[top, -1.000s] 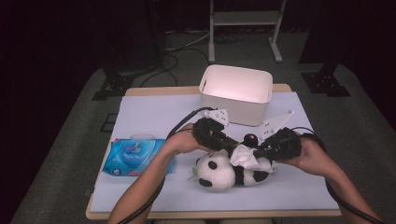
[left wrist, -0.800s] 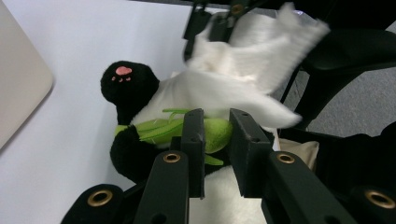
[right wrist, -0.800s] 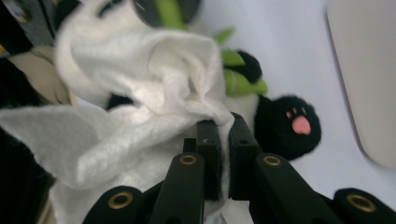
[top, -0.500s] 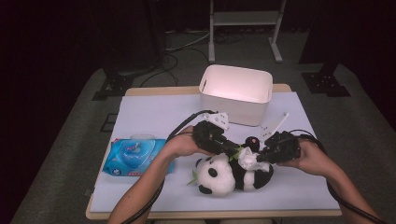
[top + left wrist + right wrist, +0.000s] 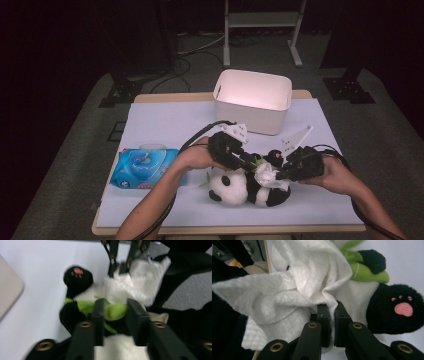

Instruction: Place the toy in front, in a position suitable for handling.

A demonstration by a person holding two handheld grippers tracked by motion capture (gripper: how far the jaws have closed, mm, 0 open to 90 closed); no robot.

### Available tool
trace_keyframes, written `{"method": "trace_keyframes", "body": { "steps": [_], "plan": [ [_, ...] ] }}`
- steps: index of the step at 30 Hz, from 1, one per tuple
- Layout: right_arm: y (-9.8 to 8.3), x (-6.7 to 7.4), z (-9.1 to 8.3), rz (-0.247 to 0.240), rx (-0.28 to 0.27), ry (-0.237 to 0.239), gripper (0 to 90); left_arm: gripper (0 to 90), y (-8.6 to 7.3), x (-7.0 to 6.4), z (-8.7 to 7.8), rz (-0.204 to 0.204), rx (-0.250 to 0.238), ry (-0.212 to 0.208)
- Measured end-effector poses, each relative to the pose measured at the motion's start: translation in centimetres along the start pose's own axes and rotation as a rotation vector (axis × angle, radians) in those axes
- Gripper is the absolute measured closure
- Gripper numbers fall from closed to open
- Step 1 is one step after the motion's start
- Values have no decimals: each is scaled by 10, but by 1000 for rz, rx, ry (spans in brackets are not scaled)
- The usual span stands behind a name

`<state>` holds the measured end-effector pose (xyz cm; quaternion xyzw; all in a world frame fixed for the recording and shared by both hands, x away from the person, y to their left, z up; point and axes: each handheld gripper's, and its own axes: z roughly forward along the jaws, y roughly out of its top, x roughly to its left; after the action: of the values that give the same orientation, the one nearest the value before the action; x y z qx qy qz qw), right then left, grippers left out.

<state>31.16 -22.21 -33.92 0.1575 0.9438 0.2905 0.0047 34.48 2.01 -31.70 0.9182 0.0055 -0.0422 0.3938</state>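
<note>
- High view: panda toy [image 5: 240, 187] lies on table [image 5: 165, 125], in front of white bin [image 5: 252, 100].
- Right gripper [image 5: 331, 312] pinches white wipe [image 5: 294, 290] against panda.
- Left gripper [image 5: 113, 311] jaws just opening, green bamboo piece [image 5: 115, 311] between them.

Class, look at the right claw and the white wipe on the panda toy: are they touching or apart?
Touching. The right gripper view shows the right claw shut on a fold of the white wipe, which drapes over the panda toy.

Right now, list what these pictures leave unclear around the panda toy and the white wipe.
- Panda toy: belly hidden under the white wipe in the high view.
- Left tool: blurred in its own view; whether its pads press the green plush stem is unclear.
- Blue wipe pack: label too small to read.
</note>
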Motion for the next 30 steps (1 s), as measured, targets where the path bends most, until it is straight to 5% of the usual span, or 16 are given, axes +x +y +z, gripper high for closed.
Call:
{"method": "trace_keyframes", "body": {
  "steps": [4, 11, 16, 24, 30],
  "plan": [
    [0, 0, -5, -6, -10, -41, 854, 541, -15, 0, -4, -16, 13, 7],
    [16, 0, -7, -31, -19, -67, 855, 492, -40, 1, -10, -56, 26, 30],
    [25, 1, 9, -59, 7, -63, 855, 450, -56, -2, -8, -78, 35, 41],
    [-4, -2, 0, 8, 13, -76, 858, 432, -62, -7, -8, -76, 13, 50],
    [0, -1, -10, 4, -5, -96, 856, 416, -61, -9, -6, -74, 16, 42]
  ]
}}
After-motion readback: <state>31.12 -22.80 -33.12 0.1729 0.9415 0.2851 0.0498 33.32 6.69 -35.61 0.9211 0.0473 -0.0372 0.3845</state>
